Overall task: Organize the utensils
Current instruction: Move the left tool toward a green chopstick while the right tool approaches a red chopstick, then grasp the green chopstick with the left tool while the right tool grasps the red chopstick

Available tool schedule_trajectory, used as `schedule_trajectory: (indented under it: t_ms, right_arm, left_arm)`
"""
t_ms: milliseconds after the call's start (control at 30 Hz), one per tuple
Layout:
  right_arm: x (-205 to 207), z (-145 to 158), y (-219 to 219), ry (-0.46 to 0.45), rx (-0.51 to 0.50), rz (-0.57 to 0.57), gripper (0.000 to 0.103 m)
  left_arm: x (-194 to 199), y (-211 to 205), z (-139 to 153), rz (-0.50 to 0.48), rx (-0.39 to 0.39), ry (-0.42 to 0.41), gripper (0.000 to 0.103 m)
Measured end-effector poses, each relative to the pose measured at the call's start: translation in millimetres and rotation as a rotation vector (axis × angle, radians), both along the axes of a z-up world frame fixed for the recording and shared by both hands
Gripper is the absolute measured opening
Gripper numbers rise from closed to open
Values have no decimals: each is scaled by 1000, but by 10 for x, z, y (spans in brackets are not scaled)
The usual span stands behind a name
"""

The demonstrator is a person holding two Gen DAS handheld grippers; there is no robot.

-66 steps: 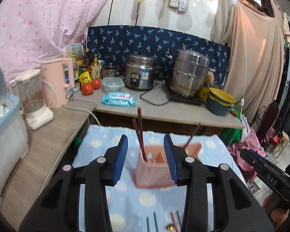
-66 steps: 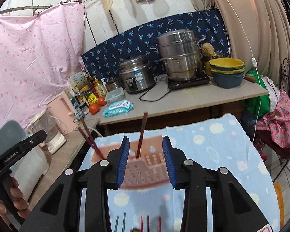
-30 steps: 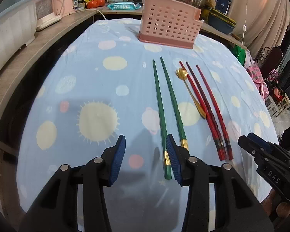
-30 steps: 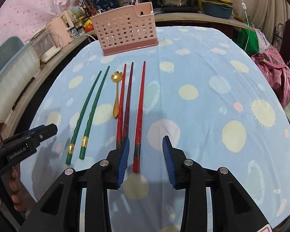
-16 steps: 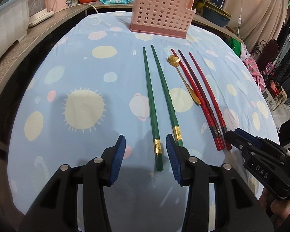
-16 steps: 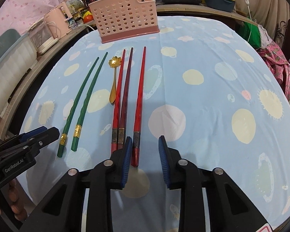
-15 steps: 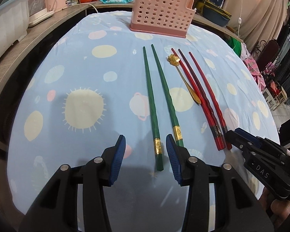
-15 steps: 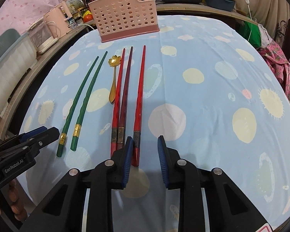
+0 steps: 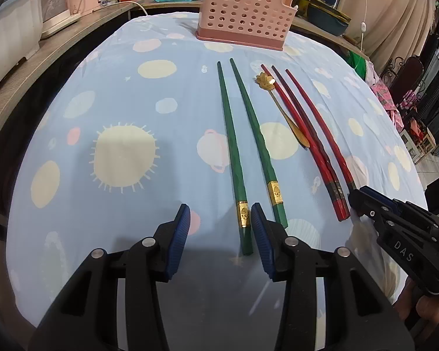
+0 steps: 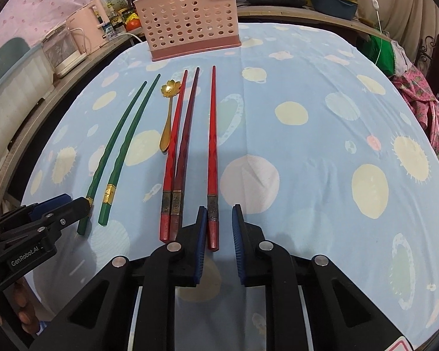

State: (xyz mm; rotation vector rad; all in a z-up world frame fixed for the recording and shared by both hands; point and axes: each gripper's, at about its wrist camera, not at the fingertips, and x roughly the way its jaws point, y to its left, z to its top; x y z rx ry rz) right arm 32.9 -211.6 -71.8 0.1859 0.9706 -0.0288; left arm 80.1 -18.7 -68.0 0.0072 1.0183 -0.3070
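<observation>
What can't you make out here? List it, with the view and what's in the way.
- Inside of the pink basket, both views: its perforated wall faces the cameras, so any contents stay hidden.
- Handle end of the right green chopstick, left wrist view: behind the left gripper finger.
- Whether the right gripper pads press the lone red chopstick, right wrist view: one pad appears to touch, the other shows a gap.

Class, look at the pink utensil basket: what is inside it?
Nothing pokes above the rim of the pink basket. Its perforated wall hides most of the inside, so contents cannot be confirmed.
</observation>
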Motion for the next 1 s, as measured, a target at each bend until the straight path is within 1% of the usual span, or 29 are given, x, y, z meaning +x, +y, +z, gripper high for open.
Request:
schedule_trajectory:
  t_ms: [133, 200, 300, 367, 433, 533, 667, 733, 1000]
  right_arm:
    - [-3, -1, -2, -1, -5, 1, 16]
    - [-4, -2, -1, -2, -5, 2, 16]
    - [-1, -1, 3, -2, -8, 3, 16]
    - [-5, 1, 2, -3, -9, 4, 16]
    - [-5, 1, 1, -4, -8, 5, 16]
    - [-6, 1, 5, -3, -9, 5, 15]
    - [-15, 6, 5, -6, -6, 7, 12]
    - [-21, 10, 3, -8, -3, 9, 7]
    - [-69, 54, -4, -20, 9, 12, 7]
  left_arm:
    - [-10, -16, -11, -5, 6, -5, 40]
    - [-19, -26, -11, -10, 6, -7, 37]
    - [-34, -44, -9, -21, 0, -7, 28]
    - [-38, -61, -12, -29, -2, -5, 17]
    - [-43, -73, -16, -36, -3, -1, 15]
    - [-43, -74, -17, -41, -12, 5, 8]
    - [-44, -80, -17, -42, -13, 7, 8]
    - [-46, -80, -16, -41, -12, 8, 8]
    - [-76, -58, 28, -31, -12, 8, 7]
